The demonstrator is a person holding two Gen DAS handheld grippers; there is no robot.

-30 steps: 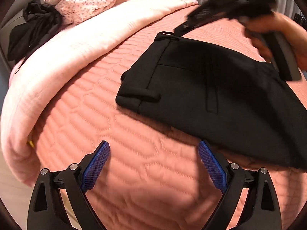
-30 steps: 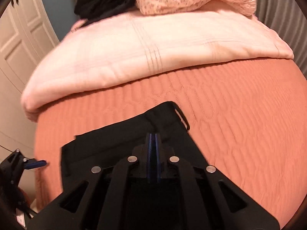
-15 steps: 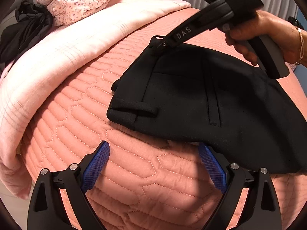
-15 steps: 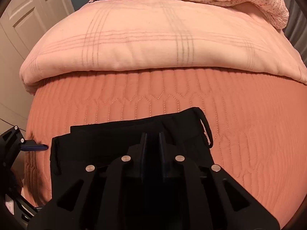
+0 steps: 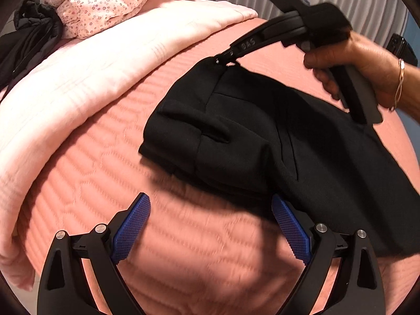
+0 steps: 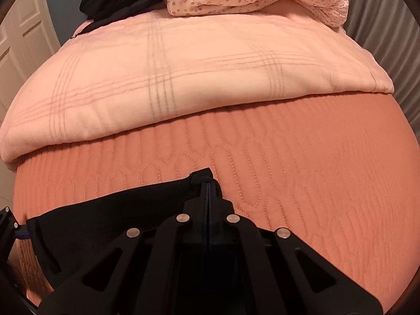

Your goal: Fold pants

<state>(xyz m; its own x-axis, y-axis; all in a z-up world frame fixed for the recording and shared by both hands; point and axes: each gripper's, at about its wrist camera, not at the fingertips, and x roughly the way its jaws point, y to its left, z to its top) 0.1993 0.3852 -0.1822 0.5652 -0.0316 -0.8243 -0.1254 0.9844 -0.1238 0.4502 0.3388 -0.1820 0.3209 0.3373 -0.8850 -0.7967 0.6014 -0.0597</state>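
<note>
Black pants (image 5: 262,136) on the quilted bedspread (image 5: 183,249), right gripper (image 6: 208,183) clamped on their far waistband corner, left gripper (image 5: 210,225) spread wide, empty, near edge of the pants just beside its right fingertip.

Black pants (image 5: 262,136) running out of the left wrist frame at right, legs unseen, their near part hidden under the right gripper (image 6: 209,183) body, quilted bedspread (image 5: 183,249) motion-blurred, dark garment (image 5: 29,36) cut off by the edge
</note>
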